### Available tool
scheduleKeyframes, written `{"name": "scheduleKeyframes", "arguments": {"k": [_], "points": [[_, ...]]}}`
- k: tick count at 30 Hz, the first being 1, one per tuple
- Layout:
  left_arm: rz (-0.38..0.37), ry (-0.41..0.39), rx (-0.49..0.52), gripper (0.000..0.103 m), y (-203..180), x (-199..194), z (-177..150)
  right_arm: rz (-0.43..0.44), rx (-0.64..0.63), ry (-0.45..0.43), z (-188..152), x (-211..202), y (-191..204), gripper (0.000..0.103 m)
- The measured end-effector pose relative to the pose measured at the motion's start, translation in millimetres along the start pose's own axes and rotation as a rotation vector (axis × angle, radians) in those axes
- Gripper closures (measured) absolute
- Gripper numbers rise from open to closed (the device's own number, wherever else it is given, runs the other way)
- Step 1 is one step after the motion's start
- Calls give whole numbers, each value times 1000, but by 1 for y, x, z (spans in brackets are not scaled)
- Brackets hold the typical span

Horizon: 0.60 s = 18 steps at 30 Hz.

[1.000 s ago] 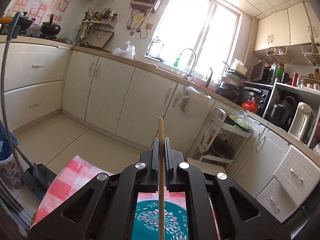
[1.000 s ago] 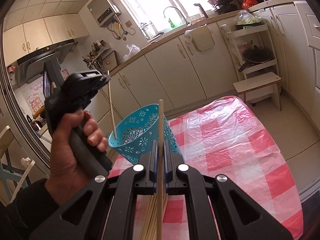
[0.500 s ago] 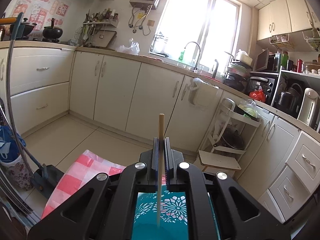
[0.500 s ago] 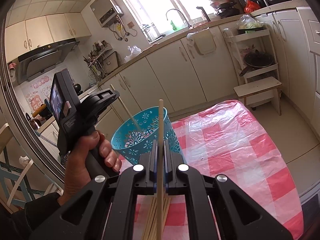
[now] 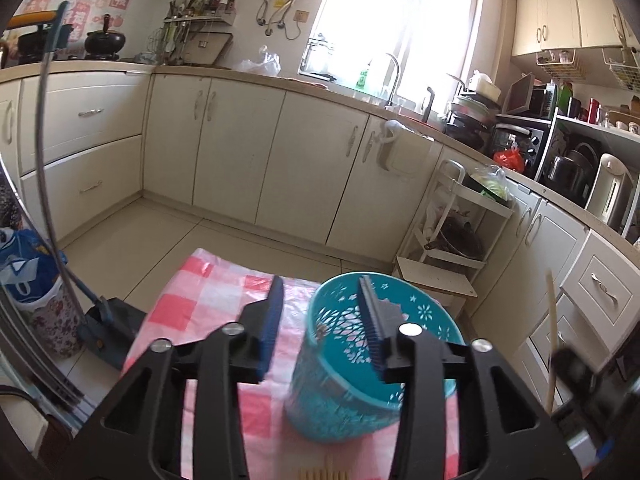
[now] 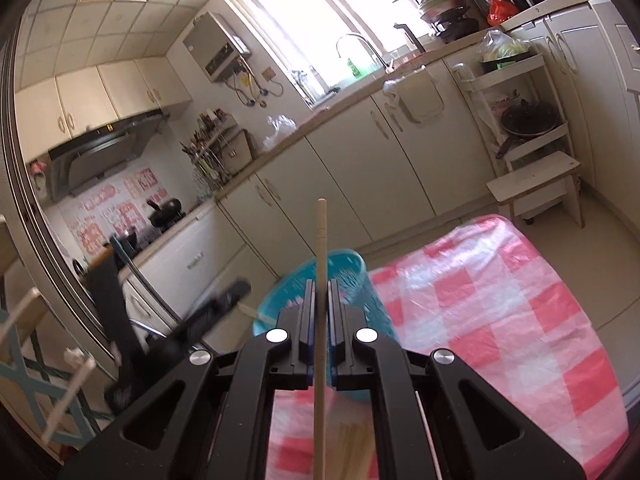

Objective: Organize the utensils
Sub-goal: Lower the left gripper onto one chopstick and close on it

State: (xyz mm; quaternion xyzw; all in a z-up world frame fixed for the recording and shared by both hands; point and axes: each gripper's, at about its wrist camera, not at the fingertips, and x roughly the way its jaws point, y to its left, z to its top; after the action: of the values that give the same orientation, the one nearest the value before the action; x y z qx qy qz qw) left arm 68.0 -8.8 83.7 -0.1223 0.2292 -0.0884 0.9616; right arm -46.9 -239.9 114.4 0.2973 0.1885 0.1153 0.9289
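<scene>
A teal perforated basket stands on the red-and-white checked cloth. My left gripper hovers just before the basket's near rim, its jaws opening with no chopstick between the fingers. One chopstick leans out over the basket's left rim, beside the blurred left gripper. My right gripper is shut on an upright wooden chopstick, just in front of the basket. That chopstick also shows at the right edge of the left wrist view. Several loose chopsticks lie under the right gripper.
A dustpan and broom stand on the floor left of the table. A white rack with a step stool stands beyond the cloth's far edge. Cream cabinets line the walls. A light chair frame stands at the left.
The left gripper opened and let its chopstick go into the basket, then sank and drew back, so the basket stands in front of it. The right gripper kept its chopstick and barely moved.
</scene>
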Motion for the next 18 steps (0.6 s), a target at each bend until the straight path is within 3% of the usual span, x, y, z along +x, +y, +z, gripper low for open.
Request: {"name": "scheduleKeyframes", "arguments": {"k": [5, 8, 11, 18], "points": [[44, -15, -5, 30, 24, -46, -9, 57, 68, -104, 40, 20, 13, 97], [66, -12, 7, 23, 32, -62, -17, 53, 95, -180, 60, 39, 23, 97], [81, 11, 6, 19, 41, -73, -28, -7, 73, -242, 67, 64, 29, 97], [87, 77, -17, 17, 54, -79, -51, -120, 21, -110, 42, 113, 14, 96]]}}
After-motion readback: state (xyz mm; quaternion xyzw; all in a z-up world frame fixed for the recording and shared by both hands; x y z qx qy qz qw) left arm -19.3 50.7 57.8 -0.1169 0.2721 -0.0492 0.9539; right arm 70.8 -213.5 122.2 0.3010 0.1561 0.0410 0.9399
